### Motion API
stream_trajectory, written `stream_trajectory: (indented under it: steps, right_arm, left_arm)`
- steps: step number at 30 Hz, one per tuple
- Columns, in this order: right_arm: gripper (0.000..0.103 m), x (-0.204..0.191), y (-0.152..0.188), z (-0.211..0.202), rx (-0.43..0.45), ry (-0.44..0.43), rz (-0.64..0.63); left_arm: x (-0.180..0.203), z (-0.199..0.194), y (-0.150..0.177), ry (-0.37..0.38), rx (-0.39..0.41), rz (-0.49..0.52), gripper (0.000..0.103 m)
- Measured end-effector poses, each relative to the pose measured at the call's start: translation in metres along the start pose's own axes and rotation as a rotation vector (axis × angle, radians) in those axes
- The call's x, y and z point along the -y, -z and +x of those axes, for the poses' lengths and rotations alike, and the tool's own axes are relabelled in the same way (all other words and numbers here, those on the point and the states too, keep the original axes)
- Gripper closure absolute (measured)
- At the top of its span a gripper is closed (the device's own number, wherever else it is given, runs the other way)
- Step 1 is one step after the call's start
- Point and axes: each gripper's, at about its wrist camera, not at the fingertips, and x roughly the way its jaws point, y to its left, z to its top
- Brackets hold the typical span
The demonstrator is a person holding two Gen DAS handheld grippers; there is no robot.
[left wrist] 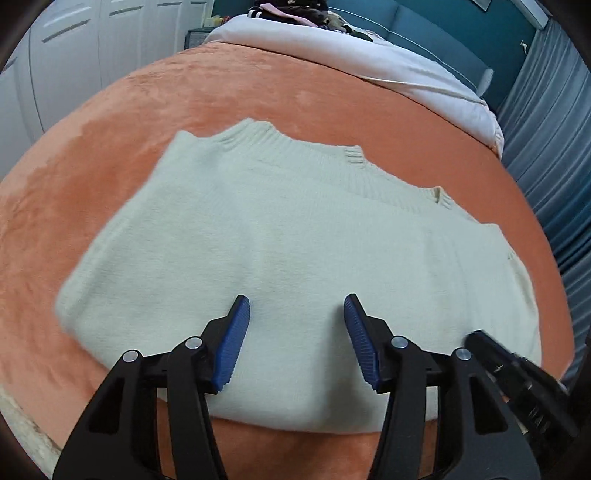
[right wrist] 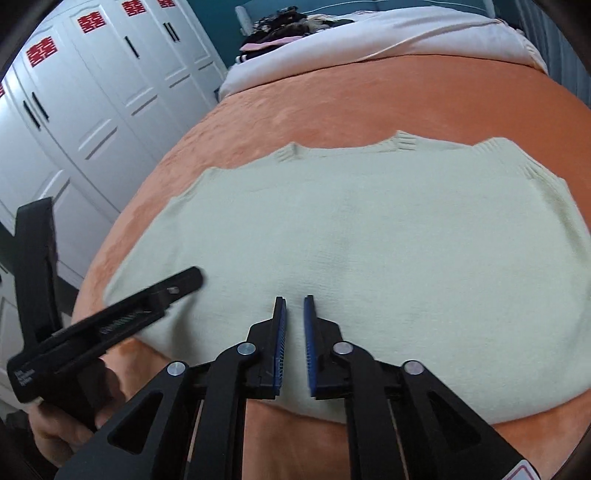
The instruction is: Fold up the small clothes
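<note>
A pale cream knitted sweater (left wrist: 295, 236) lies folded flat on an orange blanket (left wrist: 258, 92), its ribbed edges at the far side. My left gripper (left wrist: 296, 301) is open and empty, its blue pads (left wrist: 232, 343) held just above the sweater's near edge. In the right wrist view the sweater (right wrist: 388, 240) fills the middle. My right gripper (right wrist: 294, 300) is nearly closed with a narrow gap between the pads, holding nothing, above the sweater's near edge. The left gripper's body (right wrist: 110, 321) shows at the left of that view, over the sweater's left corner.
The orange blanket (right wrist: 369, 103) covers a bed. A white duvet (left wrist: 369, 62) and a heap of dark clothes (right wrist: 288, 26) lie at the far end. White wardrobe doors (right wrist: 92, 92) stand to the left; blue curtains (left wrist: 546, 147) hang at the right.
</note>
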Motion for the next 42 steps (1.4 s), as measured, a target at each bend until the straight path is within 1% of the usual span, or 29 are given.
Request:
stream_trajectory:
  steps: [1, 3, 6, 8, 10, 11, 13, 14, 15, 16, 17, 18, 19, 21, 22, 23, 24, 26, 27, 29, 30, 31, 33, 34, 36, 37, 39, 40, 42]
  right_arm:
    - [0.099, 0.024, 0.002, -0.005, 0.006, 0.045, 0.057]
    - [0.103, 0.083, 0.016, -0.025, 0.029, 0.092, 0.207]
    - [0.103, 0.155, 0.041, -0.060, 0.066, 0.145, 0.375]
    - [0.103, 0.171, 0.053, -0.071, 0.073, 0.100, 0.414]
    - [0.103, 0.159, 0.055, -0.076, 0.072, 0.142, 0.366]
    - [0.091, 0.151, 0.054, -0.078, 0.069, 0.188, 0.338]
    - [0.085, 0.141, 0.050, -0.090, 0.109, 0.236, 0.307]
    - [0.069, 0.139, 0.047, -0.097, 0.146, 0.234, 0.319]
    - [0.047, 0.148, 0.047, -0.105, 0.167, 0.244, 0.338]
    - [0.041, 0.155, 0.047, -0.109, 0.186, 0.261, 0.359]
    - [0.038, 0.158, 0.046, -0.109, 0.193, 0.277, 0.375]
    - [0.038, 0.165, 0.045, -0.104, 0.171, 0.295, 0.393]
    - [0.038, 0.174, 0.046, -0.097, 0.141, 0.305, 0.408]
    - [0.036, 0.185, 0.053, -0.077, 0.058, 0.296, 0.462]
    - [0.037, 0.188, 0.056, -0.074, 0.062, 0.281, 0.477]
    - [0.052, 0.184, 0.057, -0.076, 0.089, 0.288, 0.471]
    - [0.077, 0.177, 0.054, -0.074, 0.088, 0.255, 0.458]
    - [0.086, 0.168, 0.046, -0.085, 0.123, 0.222, 0.456]
    - [0.089, 0.167, 0.043, -0.096, 0.160, 0.193, 0.460]
    - [0.092, 0.169, 0.036, -0.125, 0.234, 0.150, 0.480]
    - [0.093, 0.172, 0.037, -0.131, 0.242, 0.155, 0.483]
    - [0.093, 0.179, 0.041, -0.130, 0.220, 0.170, 0.483]
    - [0.093, 0.200, 0.060, -0.105, 0.098, 0.202, 0.504]
    - [0.093, 0.207, 0.073, -0.090, 0.035, 0.208, 0.518]
    - [0.091, 0.201, 0.082, -0.090, 0.062, 0.227, 0.496]
    - [0.090, 0.196, 0.077, -0.093, 0.064, 0.243, 0.479]
    - [0.081, 0.185, 0.068, -0.098, 0.064, 0.268, 0.442]
    - [0.081, 0.179, 0.062, -0.100, 0.066, 0.288, 0.414]
    - [0.079, 0.168, 0.059, -0.119, 0.119, 0.330, 0.358]
  left_arm:
    - [-0.013, -0.002, 0.000, -0.012, 0.000, -0.014, 0.053]
    - [-0.038, -0.005, 0.004, 0.007, -0.014, -0.042, 0.072]
    - [-0.057, -0.006, 0.011, 0.047, -0.016, -0.046, 0.080]
    - [-0.055, -0.008, 0.016, 0.028, 0.001, -0.043, 0.080]
    - [-0.049, -0.009, 0.015, 0.007, 0.002, -0.060, 0.078]
    - [-0.048, -0.012, 0.013, 0.011, -0.002, -0.081, 0.073]
    - [-0.052, -0.026, 0.011, 0.030, 0.017, -0.144, 0.055]
    - [-0.057, -0.034, 0.010, -0.004, 0.041, -0.172, 0.038]
    - [-0.064, -0.043, 0.009, -0.020, 0.075, -0.197, 0.030]
    - [-0.072, -0.046, 0.008, -0.027, 0.091, -0.218, 0.029]
    - [-0.083, -0.046, 0.008, -0.046, 0.088, -0.246, 0.024]
    - [-0.093, -0.045, 0.009, -0.084, 0.073, -0.282, 0.016]
    - [-0.106, -0.041, 0.012, -0.110, 0.054, -0.328, 0.016]
    - [-0.127, -0.026, 0.022, -0.073, -0.020, -0.414, 0.018]
    - [-0.130, -0.022, 0.027, -0.065, -0.030, -0.435, 0.020]
    - [-0.127, -0.025, 0.027, -0.076, -0.008, -0.415, 0.025]
    - [-0.120, -0.026, 0.023, -0.066, -0.007, -0.372, 0.053]
    - [-0.111, -0.026, 0.016, 0.003, -0.038, -0.343, 0.088]
    - [-0.109, -0.030, 0.012, 0.000, -0.040, -0.350, 0.091]
    - [-0.110, -0.039, 0.007, 0.001, -0.043, -0.343, 0.092]
    - [-0.113, -0.040, 0.008, -0.009, -0.052, -0.341, 0.092]
    - [-0.118, -0.036, 0.011, -0.016, -0.071, -0.342, 0.092]
    - [-0.123, -0.019, 0.021, -0.041, -0.116, -0.337, 0.091]
    - [-0.123, -0.015, 0.024, -0.047, -0.110, -0.330, 0.091]
    - [-0.119, -0.017, 0.023, -0.069, -0.100, -0.312, 0.089]
    - [-0.116, -0.018, 0.020, -0.080, -0.109, -0.308, 0.089]
    - [-0.112, -0.024, 0.013, -0.092, -0.120, -0.290, 0.086]
    - [-0.109, -0.029, 0.009, -0.100, -0.115, -0.271, 0.086]
    - [-0.099, -0.041, 0.003, -0.118, -0.090, -0.228, 0.084]
